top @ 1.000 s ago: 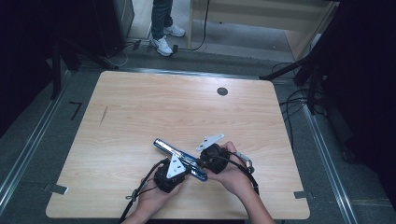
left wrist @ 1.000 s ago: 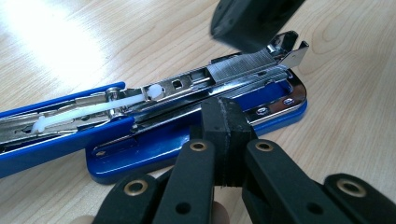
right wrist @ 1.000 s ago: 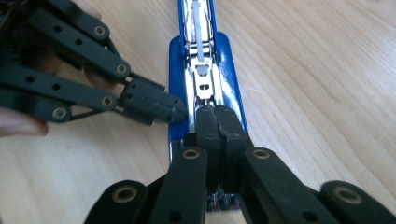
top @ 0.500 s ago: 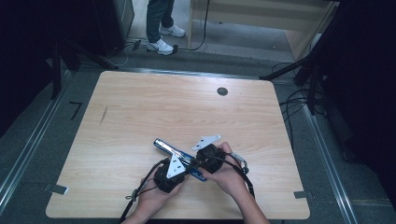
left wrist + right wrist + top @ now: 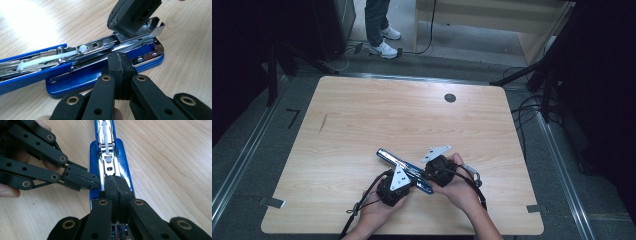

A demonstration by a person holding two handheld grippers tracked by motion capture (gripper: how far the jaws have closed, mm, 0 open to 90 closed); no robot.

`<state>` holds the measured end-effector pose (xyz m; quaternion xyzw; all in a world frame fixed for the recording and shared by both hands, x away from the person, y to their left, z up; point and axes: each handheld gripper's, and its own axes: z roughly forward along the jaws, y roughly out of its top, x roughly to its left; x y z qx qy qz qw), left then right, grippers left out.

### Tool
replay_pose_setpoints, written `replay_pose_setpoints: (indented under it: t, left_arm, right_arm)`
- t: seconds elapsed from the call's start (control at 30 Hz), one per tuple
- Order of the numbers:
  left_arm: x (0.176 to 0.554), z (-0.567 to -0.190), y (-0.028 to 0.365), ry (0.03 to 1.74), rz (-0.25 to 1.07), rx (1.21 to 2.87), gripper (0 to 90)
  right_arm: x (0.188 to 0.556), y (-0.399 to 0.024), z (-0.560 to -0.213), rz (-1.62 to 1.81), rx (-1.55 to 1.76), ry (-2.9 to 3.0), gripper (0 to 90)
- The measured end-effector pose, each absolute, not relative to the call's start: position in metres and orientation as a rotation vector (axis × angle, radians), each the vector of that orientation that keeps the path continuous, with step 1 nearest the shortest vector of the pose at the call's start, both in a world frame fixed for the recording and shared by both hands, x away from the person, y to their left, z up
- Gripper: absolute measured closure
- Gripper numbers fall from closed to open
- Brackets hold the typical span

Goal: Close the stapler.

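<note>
The worktop [image 5: 362, 115] carries my blue stapler [image 5: 404, 170] near its front edge, lid swung back so the magazine [image 5: 110, 41] lies bare, I judge for reloading. My left gripper [image 5: 120, 72] has its fingers pressed together, holding nothing, tips against the stapler's side to steady it. My right gripper [image 5: 115, 187], fingers likewise closed and empty, presses down on the magazine rail.

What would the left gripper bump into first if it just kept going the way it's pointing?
Almost at once, the blue stapler: the left gripper's closed jaws already sit at its opened side, aimed at the metal staple channel. Whether they already touch it is hard to tell. The right gripper presses from above, just beyond.
</note>
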<state>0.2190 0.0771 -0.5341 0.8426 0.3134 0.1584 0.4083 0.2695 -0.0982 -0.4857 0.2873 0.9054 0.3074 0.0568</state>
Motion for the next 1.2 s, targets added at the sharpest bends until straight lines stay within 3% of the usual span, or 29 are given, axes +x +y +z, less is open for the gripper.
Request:
replay_pose_setpoints:
  t: [0.7,1.0,1.2]
  left_arm:
    - [0.220,-0.534,0.078,0.801,0.384,2.115,90.0]
    - [0.226,-0.532,0.093,0.858,0.270,2.057,90.0]
    - [0.227,-0.526,0.110,0.907,0.322,2.069,90.0]
  right_arm:
    - [0.267,-0.097,-0.490,0.933,0.866,2.731,90.0]
    - [0.266,-0.098,-0.482,1.007,0.868,2.690,90.0]
    - [0.268,-0.087,-0.479,1.064,0.864,2.655,90.0]
